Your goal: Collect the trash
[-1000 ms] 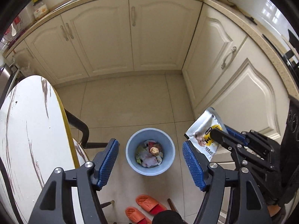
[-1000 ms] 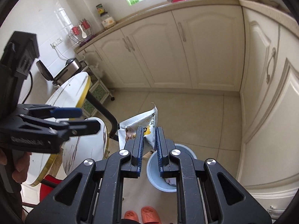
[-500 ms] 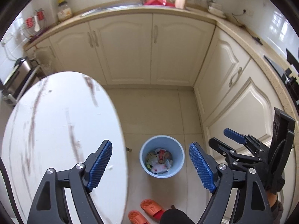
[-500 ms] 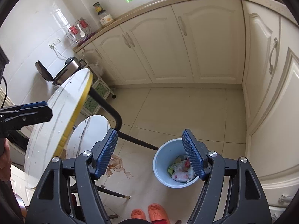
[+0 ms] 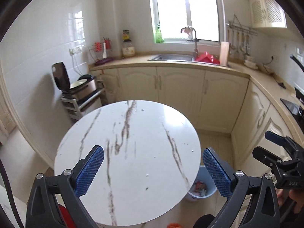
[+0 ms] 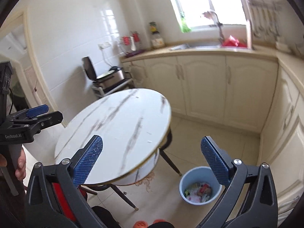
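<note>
Right wrist view: blue bin [image 6: 199,186] holds mixed wrappers [image 6: 197,191]; right gripper [image 6: 152,158] and left gripper [image 5: 153,171] opening, both empty.

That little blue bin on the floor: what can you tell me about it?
The bin is a small round pail, pale blue, plastic by its look, with no lid. It stands upright on the tiled floor beside the round table, close to one dark table leg, before the cream cabinets. It holds mixed wrappers and scraps, white, green and red. Neither gripper touches it. In the left view the tabletop hides part of it.
</note>
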Tool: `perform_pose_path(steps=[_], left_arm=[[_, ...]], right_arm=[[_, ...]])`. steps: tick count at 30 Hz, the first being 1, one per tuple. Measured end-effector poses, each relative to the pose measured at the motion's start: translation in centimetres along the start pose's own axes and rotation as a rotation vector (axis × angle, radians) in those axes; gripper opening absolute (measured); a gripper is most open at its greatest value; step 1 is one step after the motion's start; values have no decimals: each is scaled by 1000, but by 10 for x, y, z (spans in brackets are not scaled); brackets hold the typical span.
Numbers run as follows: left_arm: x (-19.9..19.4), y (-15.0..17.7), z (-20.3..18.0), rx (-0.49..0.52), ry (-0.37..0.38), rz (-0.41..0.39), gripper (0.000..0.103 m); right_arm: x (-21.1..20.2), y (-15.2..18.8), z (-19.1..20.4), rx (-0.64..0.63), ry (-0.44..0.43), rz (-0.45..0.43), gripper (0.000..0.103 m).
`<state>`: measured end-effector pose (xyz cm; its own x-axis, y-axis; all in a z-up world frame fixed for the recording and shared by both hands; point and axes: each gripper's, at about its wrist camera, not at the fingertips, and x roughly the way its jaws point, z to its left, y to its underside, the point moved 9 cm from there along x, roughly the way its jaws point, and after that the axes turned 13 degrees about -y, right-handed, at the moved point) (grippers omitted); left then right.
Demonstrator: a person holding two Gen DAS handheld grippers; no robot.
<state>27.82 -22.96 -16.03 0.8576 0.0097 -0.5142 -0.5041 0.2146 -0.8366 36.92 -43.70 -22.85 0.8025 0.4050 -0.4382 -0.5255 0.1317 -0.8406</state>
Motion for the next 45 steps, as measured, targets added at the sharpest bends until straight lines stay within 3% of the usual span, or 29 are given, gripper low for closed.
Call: perform_pose_path(steps=[5,8,14,18,25,34,45], left_arm=[[-76,29,60,-114,-137,-99,102],[-119,45,72,-148,-207,-165,102],[-187,86,85,-221,-258,-230,102],[-209,119,75,-235,-256,-240,102],[-247,147,82,-259,-260,-294,102],[-285,180,80,-277,-346,-354,102],[-289,200,62,-276,-360,-425,102]], right_arm=[[-2,-15,85,-116,-26,-39,103],[-4,-20,130,-177,-42,-66,103],[-11,-21,198,-253,-74,-115,103],[-26,-19,228,-293,-75,-136,103],[-58,-21,258,-337,-56,-198,103],[-89,-24,278,-405,-6,-252,103],[-105,-23,285,-413,0,-293,103]])
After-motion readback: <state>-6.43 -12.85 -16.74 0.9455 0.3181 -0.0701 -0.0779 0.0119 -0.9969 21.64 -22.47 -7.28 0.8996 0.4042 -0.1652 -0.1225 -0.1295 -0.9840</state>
